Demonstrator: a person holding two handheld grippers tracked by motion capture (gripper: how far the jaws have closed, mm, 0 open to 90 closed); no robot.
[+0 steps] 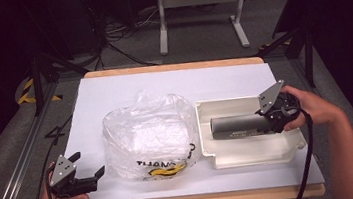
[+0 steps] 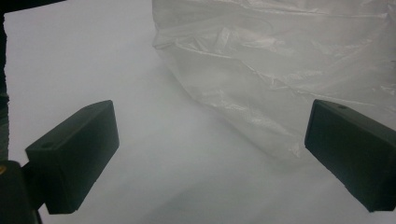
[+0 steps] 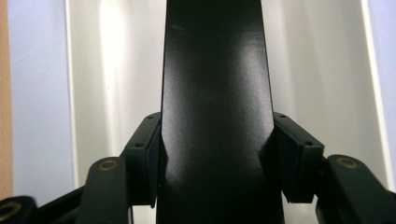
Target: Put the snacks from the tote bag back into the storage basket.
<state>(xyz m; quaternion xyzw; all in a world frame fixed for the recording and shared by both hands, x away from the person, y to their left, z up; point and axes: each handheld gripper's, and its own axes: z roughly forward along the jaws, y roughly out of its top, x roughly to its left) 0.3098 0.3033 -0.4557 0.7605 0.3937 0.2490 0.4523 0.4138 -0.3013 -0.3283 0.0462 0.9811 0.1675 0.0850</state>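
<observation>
A dark grey cylinder (image 1: 238,125) lies lengthwise over the white tray (image 1: 251,154) at the right of the table. My right gripper (image 1: 273,118) is shut on its right end; in the right gripper view the two pads (image 3: 148,154) press the cylinder (image 3: 217,107) from both sides. A crumpled clear plastic bag (image 1: 148,135) with yellow and black print sits in the middle of the white sheet. My left gripper (image 1: 87,166) stands open at the front left, just left of the bag (image 2: 289,65), with nothing between its fingers (image 2: 74,158).
White paper (image 1: 113,94) covers the wooden table top. A white table frame (image 1: 200,14) and cables stand on the floor beyond the far edge. Black stand legs flank the table on both sides.
</observation>
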